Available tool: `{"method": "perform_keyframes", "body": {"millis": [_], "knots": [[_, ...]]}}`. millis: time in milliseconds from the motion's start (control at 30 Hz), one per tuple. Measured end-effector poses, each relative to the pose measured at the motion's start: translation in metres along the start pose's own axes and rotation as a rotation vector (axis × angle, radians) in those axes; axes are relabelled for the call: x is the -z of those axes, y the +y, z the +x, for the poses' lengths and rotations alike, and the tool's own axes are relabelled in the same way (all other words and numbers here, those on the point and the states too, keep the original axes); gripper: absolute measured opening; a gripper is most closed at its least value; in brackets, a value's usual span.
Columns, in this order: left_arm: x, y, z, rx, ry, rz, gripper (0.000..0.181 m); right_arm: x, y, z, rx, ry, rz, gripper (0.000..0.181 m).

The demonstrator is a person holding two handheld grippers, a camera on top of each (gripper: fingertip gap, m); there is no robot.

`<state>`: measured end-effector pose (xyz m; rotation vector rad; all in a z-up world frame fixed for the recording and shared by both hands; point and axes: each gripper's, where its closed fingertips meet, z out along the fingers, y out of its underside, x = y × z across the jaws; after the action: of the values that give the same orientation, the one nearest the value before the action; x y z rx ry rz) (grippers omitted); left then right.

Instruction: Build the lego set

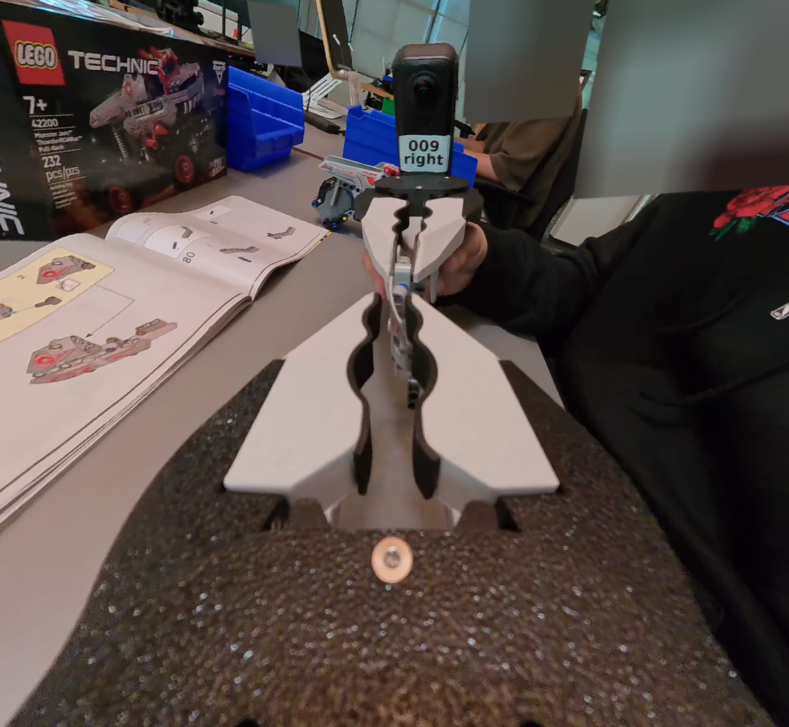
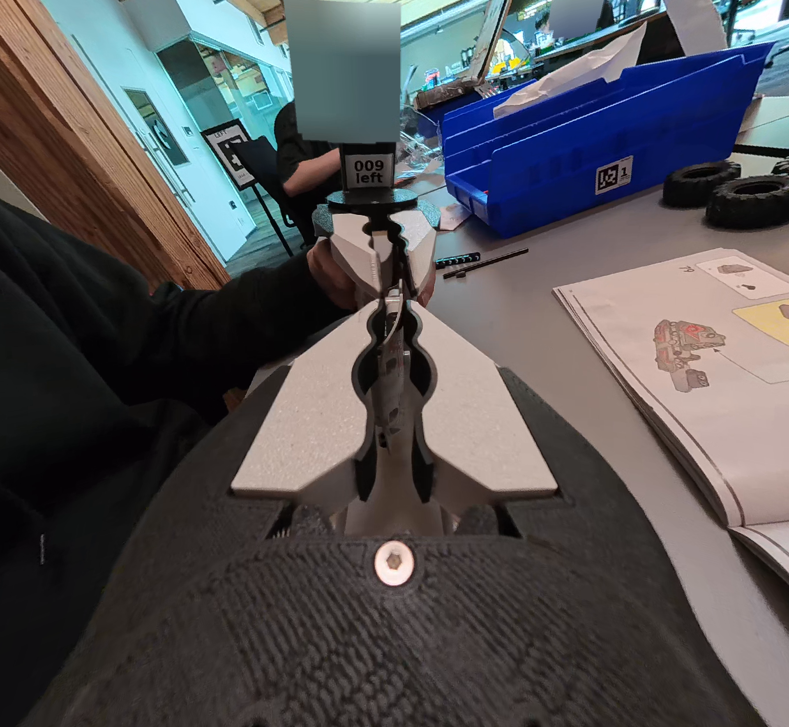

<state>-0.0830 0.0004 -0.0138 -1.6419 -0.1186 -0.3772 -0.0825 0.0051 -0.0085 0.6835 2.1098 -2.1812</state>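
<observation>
Grey-and-white piece: a slim lego sub-assembly [image 1: 399, 335] sits at frame centre in both wrist views, held above the table [image 1: 273, 322] between two grippers that meet tip to tip.
Left gripper [image 1: 395, 309]: jaws drawn narrow, clamped on the near end of the sub-assembly in the left wrist view; a hand [image 2: 337, 275] grips it at centre in the right wrist view.
Right gripper [image 2: 393, 313]: jaws likewise narrow, pinching the opposite end of the same piece.
Instruction booklet [image 1: 141, 305]: lies open on the table, at left in the left wrist view.
Lego box [image 1: 106, 126]: stands upright in the upper left, behind the booklet.
Partly built model [image 1: 346, 190]: rests on the table beyond the booklet, just left of the right gripper.
Blue bins [image 2: 597, 138]: upper right of the right wrist view.
Black tyres [image 2: 726, 194]: on the table at the right edge, beside the bins.
Black axle and beam [image 2: 474, 260]: loose on the table below the bins.
</observation>
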Motion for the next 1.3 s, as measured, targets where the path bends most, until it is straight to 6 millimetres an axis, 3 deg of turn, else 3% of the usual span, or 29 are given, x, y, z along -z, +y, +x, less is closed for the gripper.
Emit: {"method": "perform_keyframes", "body": {"millis": [433, 1300], "knots": [[-0.004, 0.009, 0.005, -0.093, -0.007, -0.071, 0.004, -0.003, 0.009, 0.000, -0.022, -0.003, -0.044, 0.006], [-0.004, 0.013, 0.001, 0.043, 0.018, -0.079, 0.005, -0.005, 0.011, 0.002, 0.014, 0.011, -0.069, 0.006]]}}
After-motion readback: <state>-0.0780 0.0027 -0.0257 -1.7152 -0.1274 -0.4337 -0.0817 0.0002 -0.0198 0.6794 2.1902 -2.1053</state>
